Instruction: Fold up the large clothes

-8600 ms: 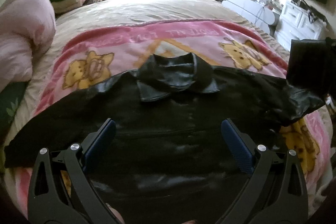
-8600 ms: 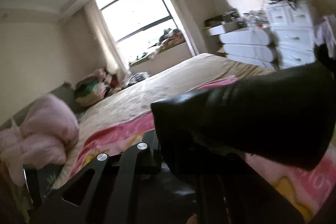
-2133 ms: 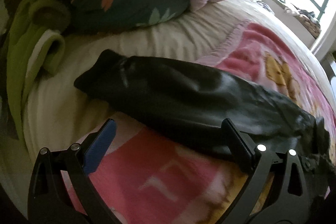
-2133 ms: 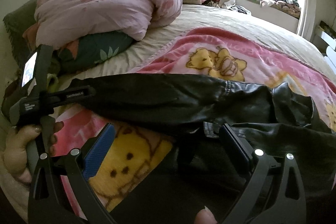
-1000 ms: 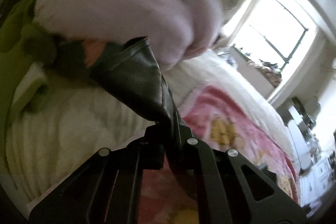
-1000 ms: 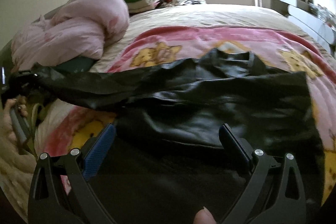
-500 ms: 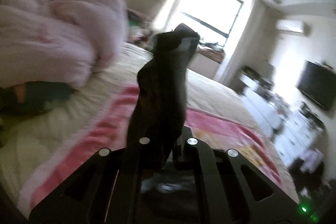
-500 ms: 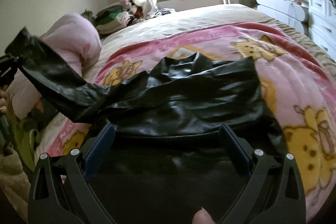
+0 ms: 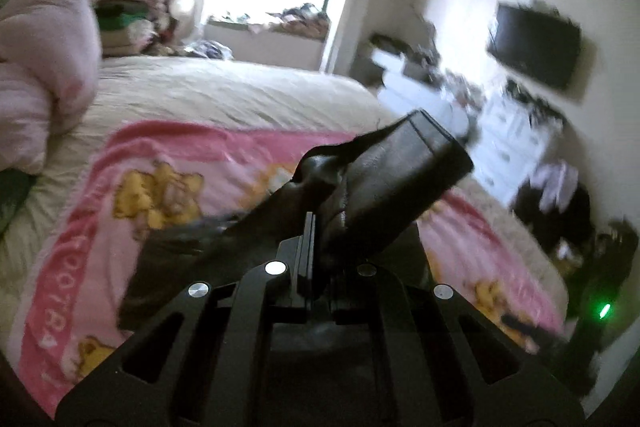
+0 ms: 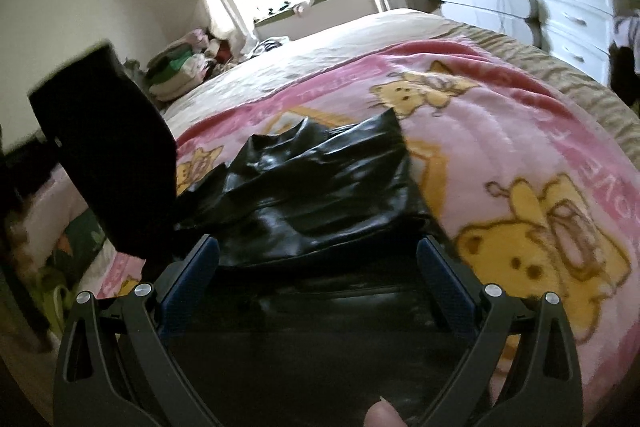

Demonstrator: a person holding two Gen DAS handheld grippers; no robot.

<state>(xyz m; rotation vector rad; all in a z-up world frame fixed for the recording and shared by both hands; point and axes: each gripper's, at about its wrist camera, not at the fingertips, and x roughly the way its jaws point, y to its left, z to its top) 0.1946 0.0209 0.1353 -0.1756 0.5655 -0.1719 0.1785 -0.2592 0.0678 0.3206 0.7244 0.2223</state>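
Sleeve [image 9: 404, 163] above blanket's [image 10: 520, 155] bare side

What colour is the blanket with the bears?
The blanket is pink with yellow bears; right wrist view shows it best.

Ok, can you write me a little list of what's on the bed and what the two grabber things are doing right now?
bed cover: pink bear blanket
clothing: black leather jacket, body lying on the blanket
lifted part: sleeve, raised off the bed
left gripper: shut on the sleeve
right gripper: open, holding nothing, above the jacket's lower part
nearby: pink duvet bundled at the bed's side
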